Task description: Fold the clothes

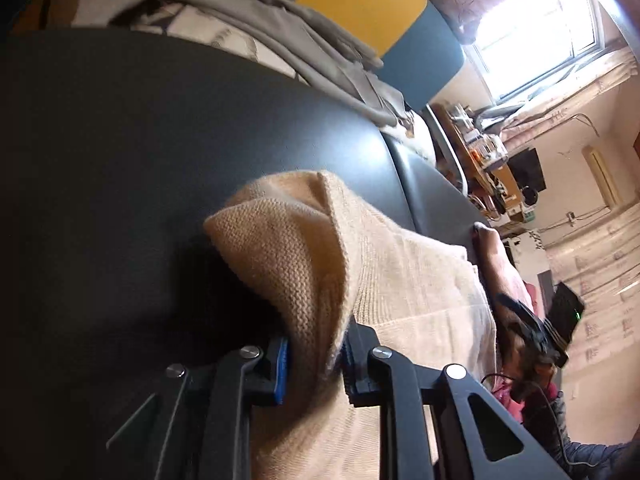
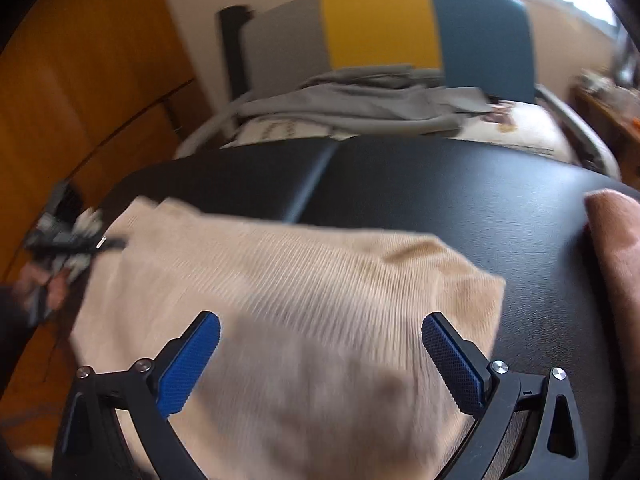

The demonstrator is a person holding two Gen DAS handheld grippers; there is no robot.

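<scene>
- A dark, matte tabletop (image 2: pixel 460 200) fills both views, with a seam (image 2: pixel 312 184) running across it; beyond its far edge stands a chair back (image 2: pixel 380 24) in grey, yellow and teal panels, and a bright window (image 1: pixel 532 28) lights the room.
- A beige knit sweater (image 2: pixel 280 300) lies on the near part of the tabletop, spread mostly flat, its ribbed weave blurred in the right wrist view.
- The left gripper (image 1: pixel 314 364) is clamped on a fold of the sweater, its 2 blue-padded fingers (image 1: pixel 281 372) pinching the cloth; the gathered edge rises in a peak just above them.
- The right gripper (image 2: pixel 320 356) hangs over the sweater with its jaws spread wide, nothing between them.
- A hand (image 2: pixel 616 264) rests on the tabletop at the right of the sweater.
- Grey clothes (image 2: pixel 360 104) lie heaped past the far tabletop edge, in front of the chair back.
- A wooden cabinet (image 2: pixel 80 100) stands at the left.
</scene>
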